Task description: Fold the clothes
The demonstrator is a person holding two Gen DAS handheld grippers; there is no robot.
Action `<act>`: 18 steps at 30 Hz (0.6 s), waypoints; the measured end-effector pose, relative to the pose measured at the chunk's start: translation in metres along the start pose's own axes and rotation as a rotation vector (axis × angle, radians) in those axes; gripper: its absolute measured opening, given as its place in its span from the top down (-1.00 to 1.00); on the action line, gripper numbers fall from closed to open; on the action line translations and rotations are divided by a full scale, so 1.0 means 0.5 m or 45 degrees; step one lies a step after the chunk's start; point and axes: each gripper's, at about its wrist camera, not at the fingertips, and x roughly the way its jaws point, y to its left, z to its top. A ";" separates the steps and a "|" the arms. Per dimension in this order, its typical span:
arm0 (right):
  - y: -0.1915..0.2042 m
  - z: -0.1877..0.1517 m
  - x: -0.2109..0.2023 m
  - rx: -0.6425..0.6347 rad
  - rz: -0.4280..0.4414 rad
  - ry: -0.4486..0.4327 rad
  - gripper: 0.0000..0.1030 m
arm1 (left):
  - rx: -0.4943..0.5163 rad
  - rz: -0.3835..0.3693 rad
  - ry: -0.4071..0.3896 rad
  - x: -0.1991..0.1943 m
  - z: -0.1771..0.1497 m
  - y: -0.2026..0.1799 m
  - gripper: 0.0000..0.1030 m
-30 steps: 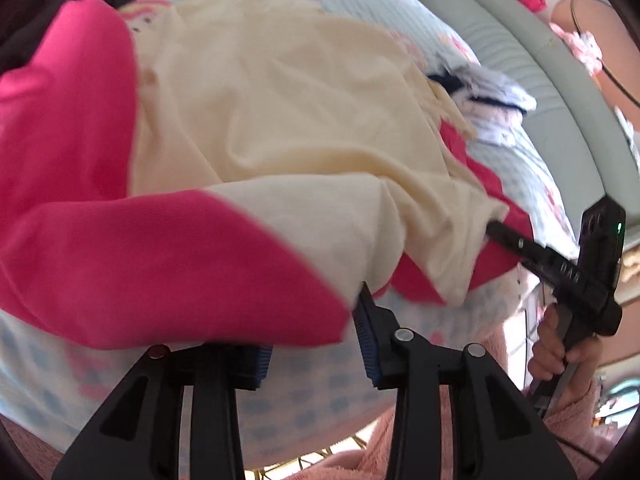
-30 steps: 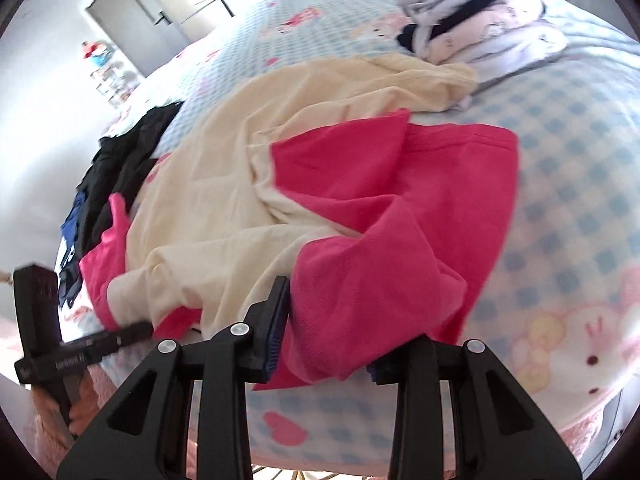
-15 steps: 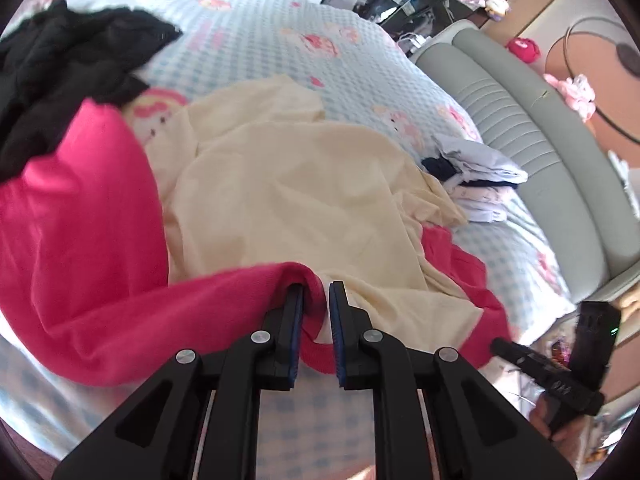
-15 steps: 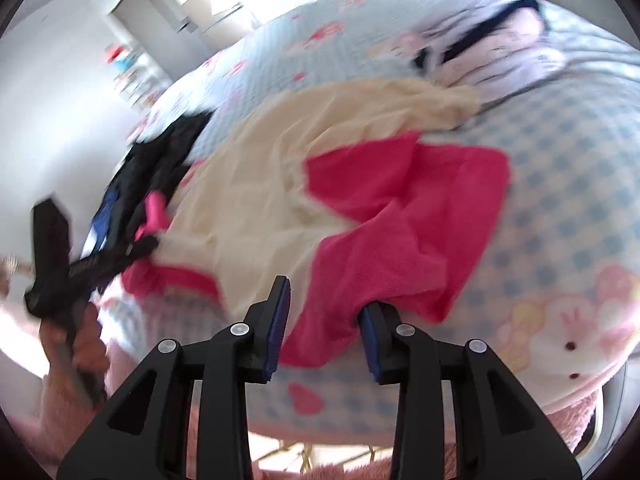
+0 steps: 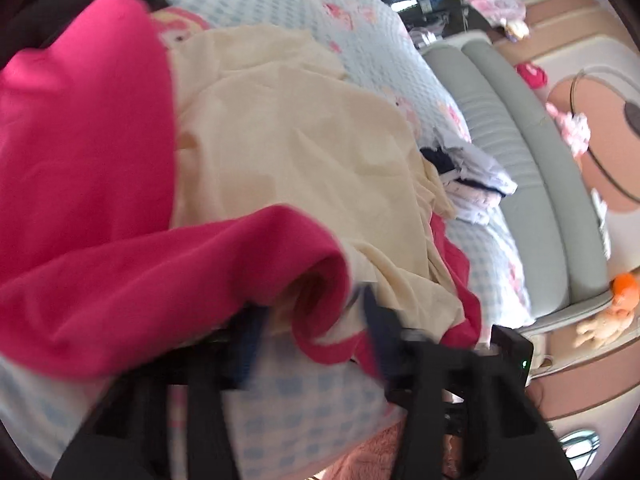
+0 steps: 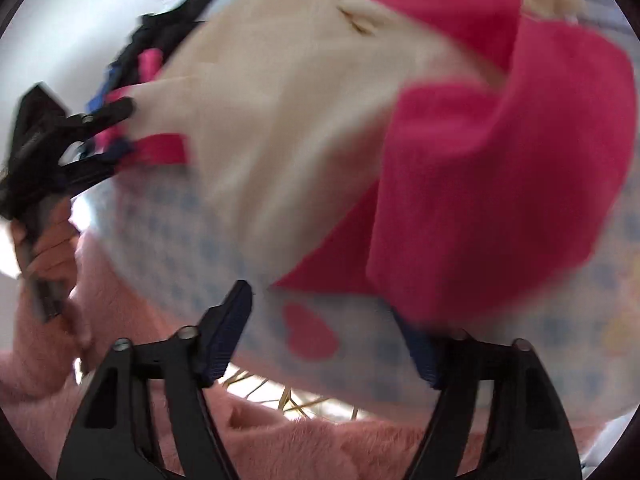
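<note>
Cream and pink garment (image 5: 288,152) spread over the checked bed (image 5: 304,412), pink sleeve (image 5: 168,276) rolled up right ahead of left tool (image 5: 308,320), fingers apart, fabric between. Right tool (image 6: 324,332) wide open, pink flap (image 6: 492,184) just above its right finger. Bit blurry.

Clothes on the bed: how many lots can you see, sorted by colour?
Pink and cream garment: 1
Black clothes, a pile: 1
White and navy folded stack: 1
Total: 3 lots; how many pieces are in the pile and the stack cannot be told.
</note>
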 end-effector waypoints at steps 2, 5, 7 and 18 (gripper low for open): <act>-0.002 0.008 -0.003 0.018 0.026 -0.035 -0.18 | 0.069 -0.008 -0.041 -0.015 0.003 -0.037 0.62; -0.004 0.020 -0.007 0.044 0.064 -0.087 -0.01 | 0.153 -0.017 -0.094 -0.040 0.008 -0.083 0.69; -0.004 0.028 -0.018 0.058 0.095 -0.133 0.47 | 0.149 -0.068 -0.107 -0.060 0.013 -0.091 0.72; -0.054 0.065 -0.096 0.285 -0.043 -0.343 0.75 | -0.034 -0.175 -0.114 -0.100 -0.008 -0.006 0.76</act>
